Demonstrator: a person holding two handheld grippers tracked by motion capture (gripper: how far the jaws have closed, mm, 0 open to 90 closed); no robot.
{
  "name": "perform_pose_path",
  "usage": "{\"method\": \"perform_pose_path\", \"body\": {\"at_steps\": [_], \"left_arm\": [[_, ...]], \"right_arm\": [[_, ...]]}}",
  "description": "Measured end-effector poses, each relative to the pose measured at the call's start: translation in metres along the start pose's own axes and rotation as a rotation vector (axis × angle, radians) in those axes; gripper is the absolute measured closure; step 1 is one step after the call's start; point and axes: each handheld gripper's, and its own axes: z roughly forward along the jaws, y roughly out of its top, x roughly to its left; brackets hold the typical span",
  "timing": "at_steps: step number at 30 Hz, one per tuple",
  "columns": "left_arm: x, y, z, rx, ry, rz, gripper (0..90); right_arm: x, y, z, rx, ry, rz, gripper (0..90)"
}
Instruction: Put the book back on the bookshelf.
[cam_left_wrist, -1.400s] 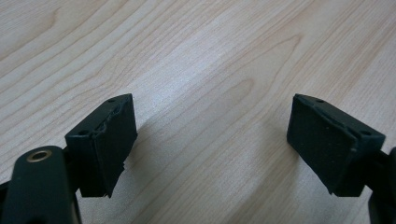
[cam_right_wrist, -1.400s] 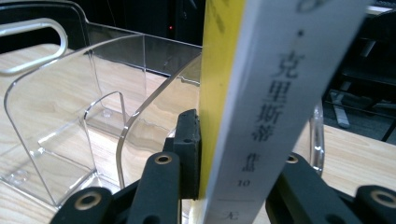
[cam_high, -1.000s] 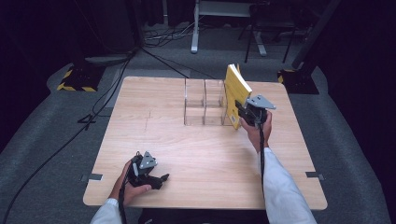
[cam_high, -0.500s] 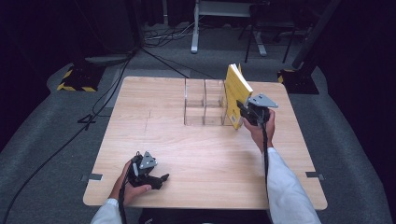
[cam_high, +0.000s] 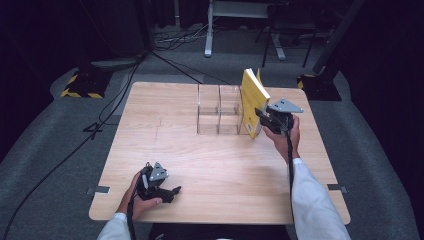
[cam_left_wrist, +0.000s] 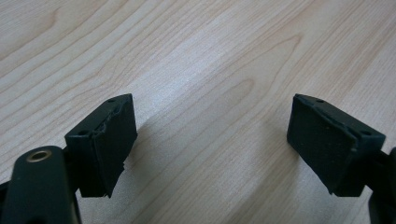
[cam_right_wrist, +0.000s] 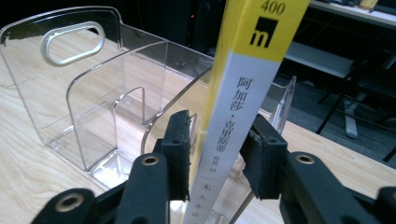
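Standing upright in the rightmost slot of the clear plastic three-bay book rack is the yellow paperback book with a white-and-yellow spine, leaning a little to the right, at the far middle of the light wooden table. The right gripper sits at the book's spine, and in the right gripper view that spine runs up between its black pads. Those jaws have just been opening: a sliver of gap shows on either side, so the book is let go though it stands between them. Down at the near left corner, the left gripper rests low over bare wood, jaws spread wide with nothing between them.
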Motion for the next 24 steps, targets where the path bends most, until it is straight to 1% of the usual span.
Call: {"method": "perform_pose_path", "body": {"at_steps": [3,6,8,11,14,17,24], "left_arm": [[0.0,0.0,0.0,0.0,0.0,0.0,16.4],[0.0,0.0,0.0,0.0,0.0,0.0,16.4],[0.0,0.0,0.0,0.0,0.0,0.0,16.4],[0.0,0.0,0.0,0.0,0.0,-0.001,16.4],[0.0,0.0,0.0,0.001,0.0,-0.001,16.4],[0.0,0.0,0.0,0.0,0.0,-0.001,16.4],[0.0,0.0,0.0,0.0,-0.001,-0.001,16.4]], "right_arm": [[-0.001,0.001,-0.002,0.01,0.018,-0.005,59.7],[-0.002,0.001,-0.003,0.022,0.043,0.003,56.4],[-0.002,0.001,-0.005,0.028,0.049,0.002,54.9],[-0.002,0.004,-0.009,0.03,0.048,-0.021,52.2],[-0.003,0.005,-0.014,0.034,0.054,-0.026,50.4],[-0.004,0.007,-0.018,0.04,0.065,-0.046,48.2],[-0.006,0.006,-0.026,0.066,0.099,-0.068,45.5]]}}
